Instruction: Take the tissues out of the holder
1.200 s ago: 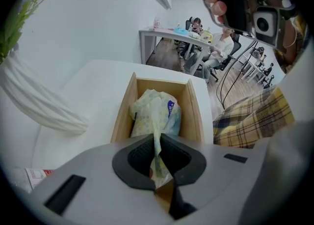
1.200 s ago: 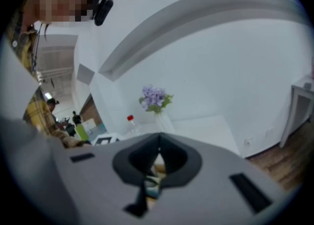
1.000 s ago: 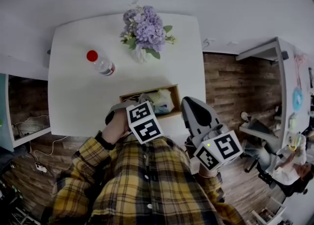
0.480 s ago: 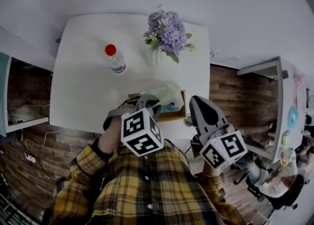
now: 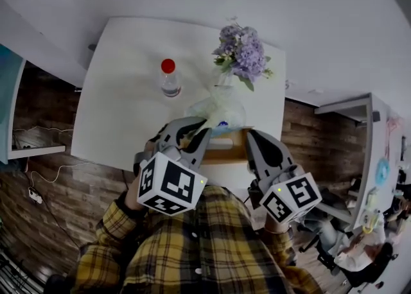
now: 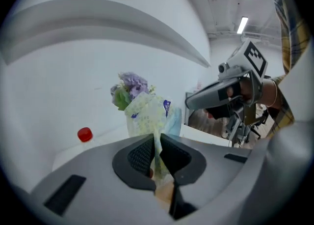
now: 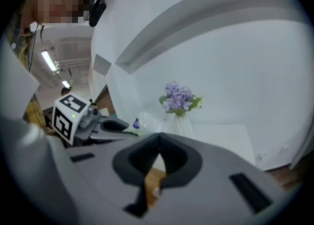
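Observation:
A soft tissue pack (image 5: pixel 219 110) in a pale printed wrapper with a blue label hangs above the white table (image 5: pixel 122 113). My left gripper (image 5: pixel 200 128) is shut on the wrapper's lower edge, and in the left gripper view the tissue pack (image 6: pixel 148 114) rises from between the left gripper's (image 6: pixel 157 146) pads. The wooden holder (image 5: pixel 229 152) stands at the table's near edge, just below the pack. My right gripper (image 5: pixel 252 137) hovers over the holder's right end. In the right gripper view the right gripper (image 7: pixel 159 144) has its tips together and nothing between them.
A clear bottle with a red cap (image 5: pixel 169 78) stands mid-table. A vase of purple flowers (image 5: pixel 242 53) is at the far right of the table, just behind the pack. Shelving (image 5: pixel 359 151) and a seated person (image 5: pixel 359 254) are to the right on the wooden floor.
My left gripper has risen and tilted, lifting the tissue pack up out of the wooden holder. The right gripper has shifted slightly beside the holder.

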Action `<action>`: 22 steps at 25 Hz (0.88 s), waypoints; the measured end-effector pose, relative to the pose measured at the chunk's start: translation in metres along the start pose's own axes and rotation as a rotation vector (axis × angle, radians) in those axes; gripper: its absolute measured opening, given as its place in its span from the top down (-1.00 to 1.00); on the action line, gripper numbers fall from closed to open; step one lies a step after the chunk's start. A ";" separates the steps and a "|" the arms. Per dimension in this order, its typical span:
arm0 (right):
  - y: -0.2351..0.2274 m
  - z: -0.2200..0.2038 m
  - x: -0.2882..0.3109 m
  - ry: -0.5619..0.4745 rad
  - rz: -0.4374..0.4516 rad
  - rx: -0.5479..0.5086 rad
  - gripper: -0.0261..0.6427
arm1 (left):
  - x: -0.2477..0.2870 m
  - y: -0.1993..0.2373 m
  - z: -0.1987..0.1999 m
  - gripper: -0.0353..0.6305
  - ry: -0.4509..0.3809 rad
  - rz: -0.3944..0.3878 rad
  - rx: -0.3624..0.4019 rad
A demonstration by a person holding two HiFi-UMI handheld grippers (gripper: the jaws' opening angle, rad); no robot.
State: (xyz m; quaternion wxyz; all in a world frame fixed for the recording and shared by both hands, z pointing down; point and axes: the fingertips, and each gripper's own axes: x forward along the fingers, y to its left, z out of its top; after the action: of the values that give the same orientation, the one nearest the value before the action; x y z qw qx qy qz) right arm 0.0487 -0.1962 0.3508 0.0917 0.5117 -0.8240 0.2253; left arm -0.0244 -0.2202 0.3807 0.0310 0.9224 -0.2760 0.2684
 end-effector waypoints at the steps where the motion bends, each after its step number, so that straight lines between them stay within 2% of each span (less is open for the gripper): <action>1: 0.002 0.000 0.002 0.003 0.008 -0.003 0.89 | -0.005 0.004 0.005 0.80 -0.031 0.021 -0.018; 4: 0.009 0.001 0.007 0.005 0.026 -0.015 0.89 | -0.021 0.017 0.021 0.80 -0.132 0.069 -0.062; 8: 0.019 0.004 0.011 -0.003 0.046 -0.035 0.89 | -0.039 0.027 0.044 0.80 -0.297 0.077 -0.155; 11: 0.025 0.011 0.013 -0.026 0.056 -0.053 0.89 | -0.054 0.032 0.057 0.80 -0.388 0.098 -0.208; 17: 0.036 0.022 0.016 -0.061 0.090 -0.081 0.89 | -0.073 0.035 0.068 0.80 -0.450 0.124 -0.257; 22: 0.042 0.026 0.019 -0.072 0.109 -0.092 0.89 | -0.080 0.039 0.069 0.81 -0.462 0.142 -0.252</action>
State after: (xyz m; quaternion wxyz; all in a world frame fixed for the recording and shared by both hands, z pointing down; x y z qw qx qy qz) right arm 0.0049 -0.2075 0.3236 0.0730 0.4690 -0.8629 0.1737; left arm -0.0679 -0.2276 0.2770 0.0627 0.9264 -0.3708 0.0158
